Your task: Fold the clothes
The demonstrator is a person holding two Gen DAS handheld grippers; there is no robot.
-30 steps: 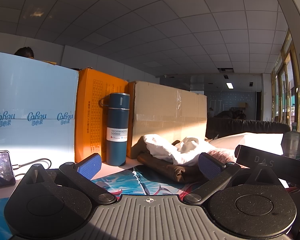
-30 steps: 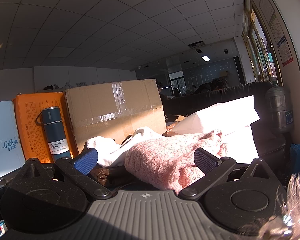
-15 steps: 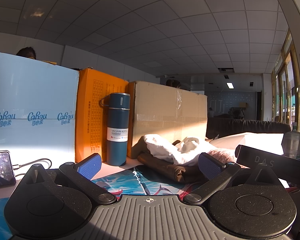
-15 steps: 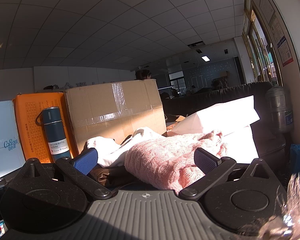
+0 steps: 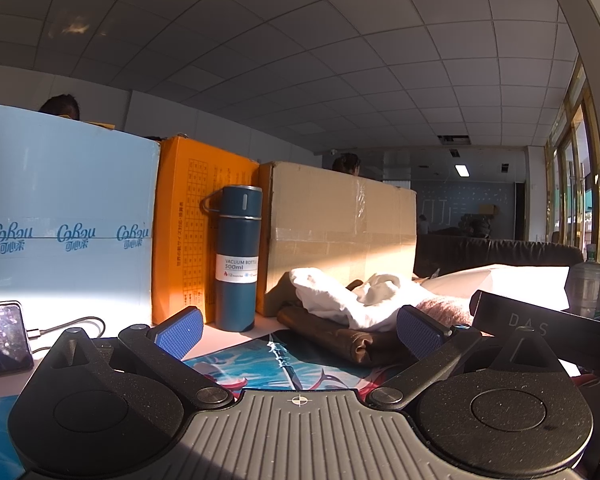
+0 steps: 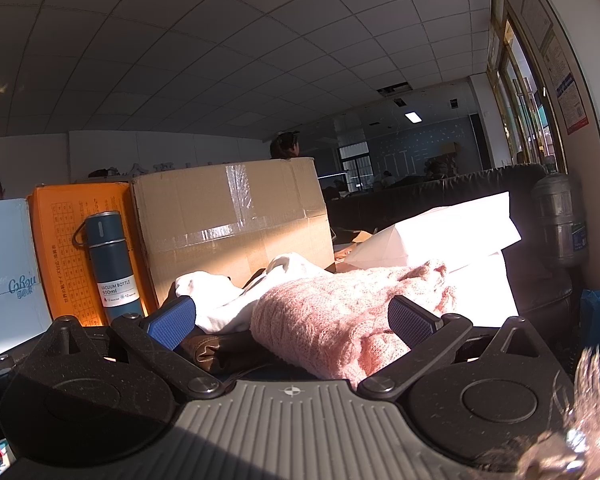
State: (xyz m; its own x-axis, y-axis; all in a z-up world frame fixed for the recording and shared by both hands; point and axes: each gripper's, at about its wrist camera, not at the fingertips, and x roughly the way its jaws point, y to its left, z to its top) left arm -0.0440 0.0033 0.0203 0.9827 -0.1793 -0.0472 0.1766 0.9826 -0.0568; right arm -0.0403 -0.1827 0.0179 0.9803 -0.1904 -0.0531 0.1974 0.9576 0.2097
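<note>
A pile of clothes lies ahead on the table. In the left wrist view a white garment [image 5: 340, 300] lies on a brown one [image 5: 332, 338], with a pink knit [image 5: 444, 306] behind. My left gripper [image 5: 298, 328] is open and empty, low over a printed mat [image 5: 284, 364]. In the right wrist view the pink knit sweater [image 6: 340, 312] lies close in front, between the fingers, beside the white garment [image 6: 224, 304] and the brown one [image 6: 224, 350]. My right gripper [image 6: 294, 318] is open, holding nothing.
A blue vacuum bottle [image 5: 236, 260] stands before an orange box [image 5: 188, 224], a brown carton [image 5: 340, 232] and a light blue box [image 5: 64, 216]. A phone [image 5: 2, 336] with a cable lies at left. A white bag [image 6: 452, 236] and a water jug [image 6: 558, 220] stand at right.
Neither gripper nor the clothes have moved. A person's head behind the brown carton has shifted along it.
</note>
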